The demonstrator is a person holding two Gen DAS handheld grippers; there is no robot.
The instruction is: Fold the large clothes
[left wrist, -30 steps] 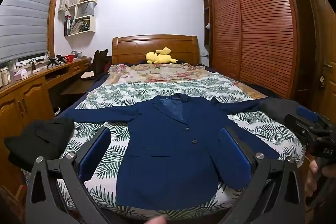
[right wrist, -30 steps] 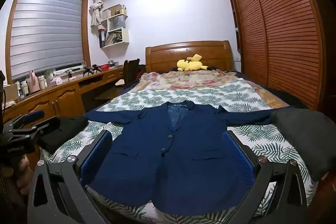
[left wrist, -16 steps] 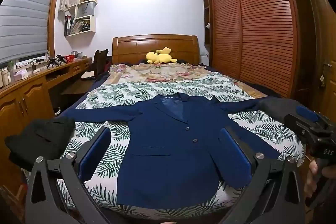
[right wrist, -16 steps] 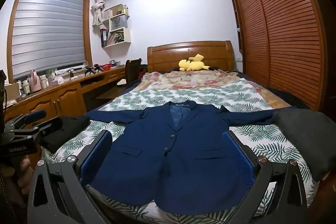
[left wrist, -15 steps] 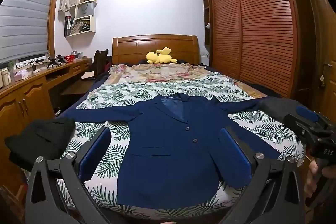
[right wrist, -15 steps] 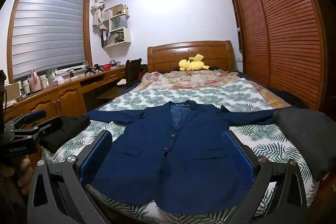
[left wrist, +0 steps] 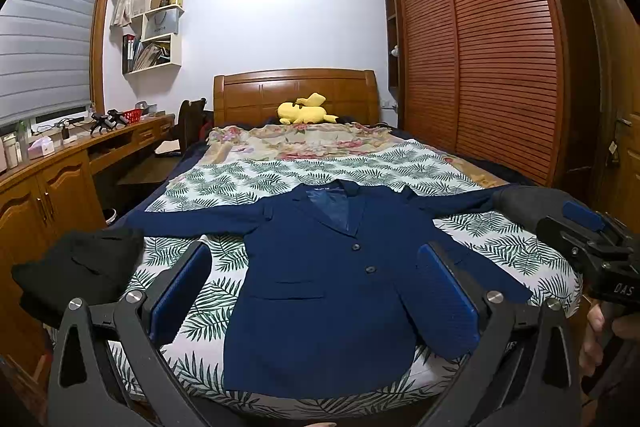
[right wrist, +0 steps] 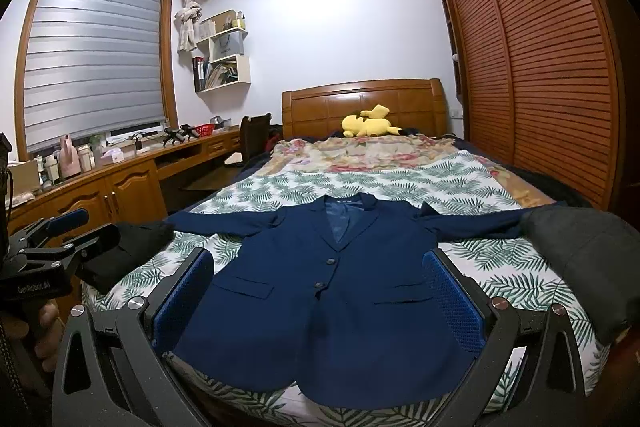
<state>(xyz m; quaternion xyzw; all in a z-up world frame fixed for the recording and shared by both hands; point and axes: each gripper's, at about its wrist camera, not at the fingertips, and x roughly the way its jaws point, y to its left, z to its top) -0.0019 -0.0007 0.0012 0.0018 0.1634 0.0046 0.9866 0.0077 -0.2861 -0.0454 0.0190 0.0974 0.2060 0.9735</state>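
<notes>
Beyond both jaw pairs: navy blazer (left wrist: pixel 332 291) flat on bed (left wrist: pixel 280 175) | left gripper (left wrist: pixel 316 303) wide, empty | right gripper (right wrist: pixel 320 301) wide, seemingly clear of cloth

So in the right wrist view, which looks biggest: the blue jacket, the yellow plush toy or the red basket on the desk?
1. Blue jacket, by far, though it lies nearest the camera.
2. Yellow plush toy, far back by the headboard.
3. Red basket, smallest; also far away.

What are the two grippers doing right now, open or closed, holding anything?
Left gripper: open, empty, held short of the navy jacket on the bed.
Right gripper: open, empty, also short of the jacket.
</notes>
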